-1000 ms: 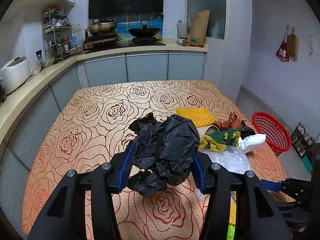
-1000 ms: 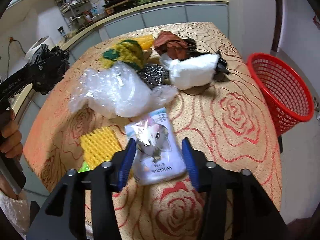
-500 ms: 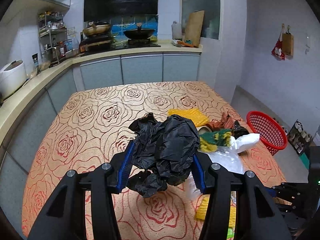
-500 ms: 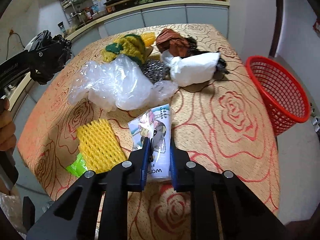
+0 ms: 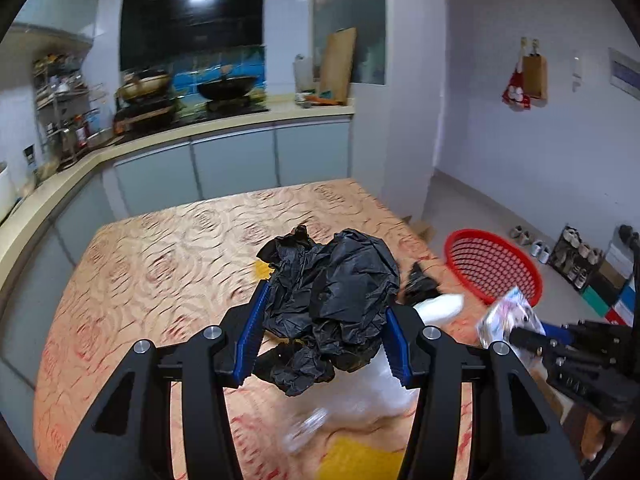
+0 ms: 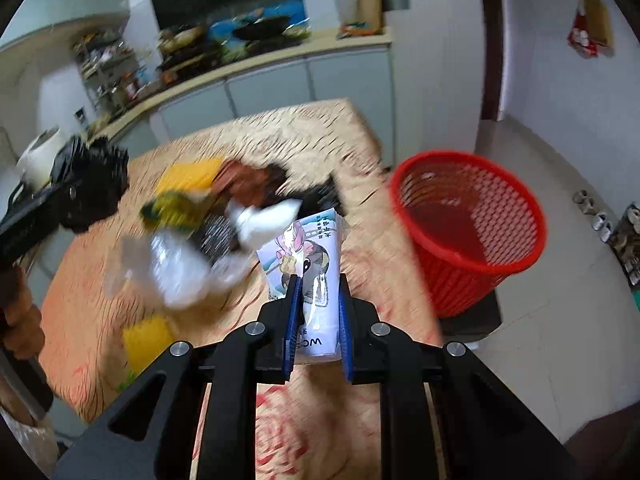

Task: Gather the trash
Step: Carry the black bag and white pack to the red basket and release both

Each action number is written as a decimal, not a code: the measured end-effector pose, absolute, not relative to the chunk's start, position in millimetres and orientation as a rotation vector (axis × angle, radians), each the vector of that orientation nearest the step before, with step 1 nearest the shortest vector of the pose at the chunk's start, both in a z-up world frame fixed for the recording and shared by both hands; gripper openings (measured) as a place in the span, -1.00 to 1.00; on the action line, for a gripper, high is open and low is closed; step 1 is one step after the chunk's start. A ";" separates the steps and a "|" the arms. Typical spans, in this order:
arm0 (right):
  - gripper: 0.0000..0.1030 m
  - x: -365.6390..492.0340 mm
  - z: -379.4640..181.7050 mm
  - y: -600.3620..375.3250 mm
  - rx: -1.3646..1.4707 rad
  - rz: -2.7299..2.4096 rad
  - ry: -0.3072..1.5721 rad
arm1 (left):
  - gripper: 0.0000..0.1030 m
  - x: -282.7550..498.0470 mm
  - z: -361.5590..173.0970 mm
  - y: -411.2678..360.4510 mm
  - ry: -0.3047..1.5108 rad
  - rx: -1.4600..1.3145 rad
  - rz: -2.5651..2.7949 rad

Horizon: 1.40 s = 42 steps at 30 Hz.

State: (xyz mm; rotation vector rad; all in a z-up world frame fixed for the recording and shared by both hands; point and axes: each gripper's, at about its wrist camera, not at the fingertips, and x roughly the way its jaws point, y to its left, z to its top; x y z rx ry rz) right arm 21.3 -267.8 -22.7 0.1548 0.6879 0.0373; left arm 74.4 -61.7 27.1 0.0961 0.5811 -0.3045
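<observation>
1. Left wrist view: a kitchen with grey cabinets and a stove counter [image 5: 224, 114] lies behind a table [image 5: 160, 272] covered in a rose-patterned cloth. The left gripper [image 5: 322, 338] has its blue-padded fingers [image 5: 251, 332] pressed into a crumpled black plastic bag [image 5: 336, 300], held above the table. A red basket [image 5: 494, 270] stands on the floor beyond the table's right edge. At far right, the right gripper [image 5: 516, 334] holds a printed packet [image 5: 506, 314].

2. Right wrist view: the right gripper's fingers are nearly closed, clamping the packet's lower end, raised over the table's edge. The basket sits near, to its right. Blurred trash [image 6: 224, 220] lies piled on the table.
</observation>
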 end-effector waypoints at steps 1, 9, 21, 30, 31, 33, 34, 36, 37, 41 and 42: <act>-0.66 22.6 -18.2 -275.7 0.158 0.019 0.673 | -0.04 76.7 28.2 -66.7 0.579 0.097 -0.316; -0.66 33.6 -2.6 -336.6 0.203 -0.116 0.612 | -0.03 105.7 37.6 -133.6 0.560 0.129 -0.439; -0.66 63.8 -1.8 -411.8 0.233 -0.268 0.606 | -0.03 163.4 20.7 -239.7 0.644 0.185 -0.596; -0.63 87.4 -24.3 -432.0 0.254 -0.303 0.662 | -0.02 192.2 -16.3 -290.2 0.737 0.196 -0.654; -0.63 90.8 -27.9 -433.6 0.253 -0.304 0.673 | -0.02 194.3 -20.4 -293.4 0.744 0.197 -0.657; -0.63 94.2 -31.9 -433.1 0.250 -0.305 0.685 | -0.02 197.1 -26.2 -298.7 0.751 0.204 -0.665; -0.63 96.5 -34.8 -434.3 0.251 -0.304 0.691 | -0.01 197.2 -29.3 -301.5 0.752 0.210 -0.667; -0.63 99.8 -38.5 -435.7 0.257 -0.296 0.700 | -0.01 196.8 -34.5 -305.9 0.756 0.221 -0.669; -0.63 101.3 -40.7 -436.4 0.263 -0.288 0.705 | -0.01 196.9 -36.9 -307.5 0.759 0.222 -0.672; -0.61 105.9 -47.0 -435.8 0.267 -0.273 0.722 | 0.03 194.8 -40.8 -310.8 0.757 0.232 -0.679; -0.56 106.3 -47.8 -435.3 0.268 -0.268 0.723 | 0.03 194.6 -41.2 -311.8 0.756 0.235 -0.680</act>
